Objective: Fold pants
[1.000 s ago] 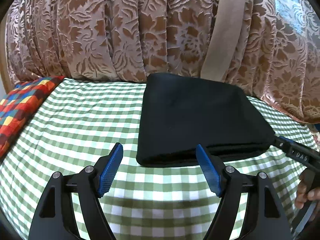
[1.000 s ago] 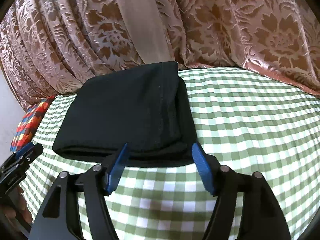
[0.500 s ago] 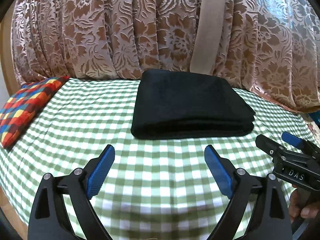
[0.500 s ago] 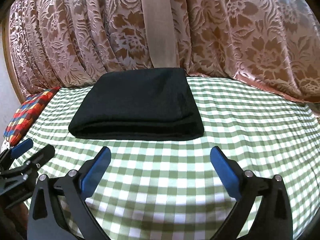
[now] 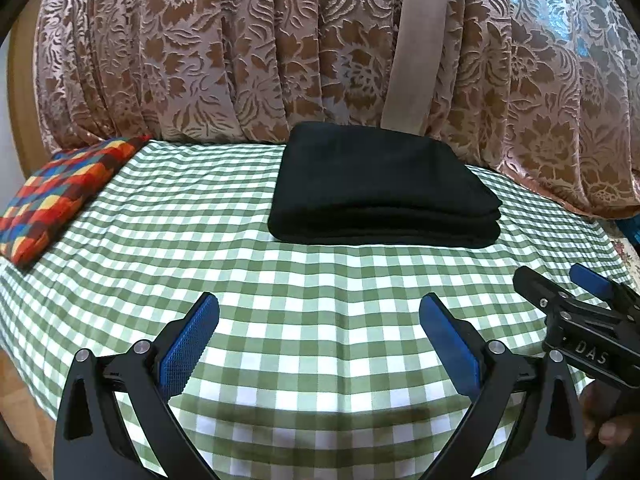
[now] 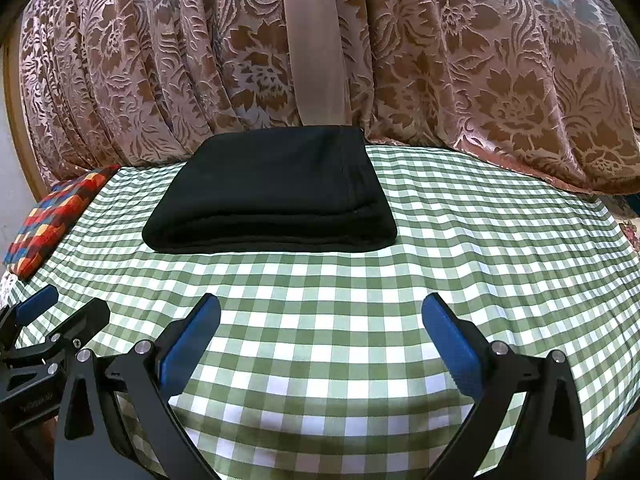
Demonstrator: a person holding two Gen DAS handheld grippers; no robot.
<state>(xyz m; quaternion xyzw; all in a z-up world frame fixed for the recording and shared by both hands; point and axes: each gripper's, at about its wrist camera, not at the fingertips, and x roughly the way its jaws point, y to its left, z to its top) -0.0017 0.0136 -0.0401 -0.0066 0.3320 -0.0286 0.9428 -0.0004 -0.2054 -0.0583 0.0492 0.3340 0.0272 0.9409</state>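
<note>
The black pants (image 5: 380,188) lie folded into a neat flat rectangle at the far side of the green checked table; they also show in the right wrist view (image 6: 272,196). My left gripper (image 5: 318,338) is open and empty, near the table's front edge, well short of the pants. My right gripper (image 6: 320,340) is open and empty, likewise back near the front edge. The right gripper shows at the right of the left wrist view (image 5: 568,292), the left gripper at the left of the right wrist view (image 6: 60,312).
A multicoloured patterned cushion (image 5: 60,196) lies at the table's left edge, also in the right wrist view (image 6: 56,216). A brown floral curtain (image 5: 280,48) hangs right behind the table. The checked tablecloth (image 5: 320,280) stretches between grippers and pants.
Both grippers have pulled back from the near edge of the folded pants toward the table's front edge and opened wider. The pants stay put.
</note>
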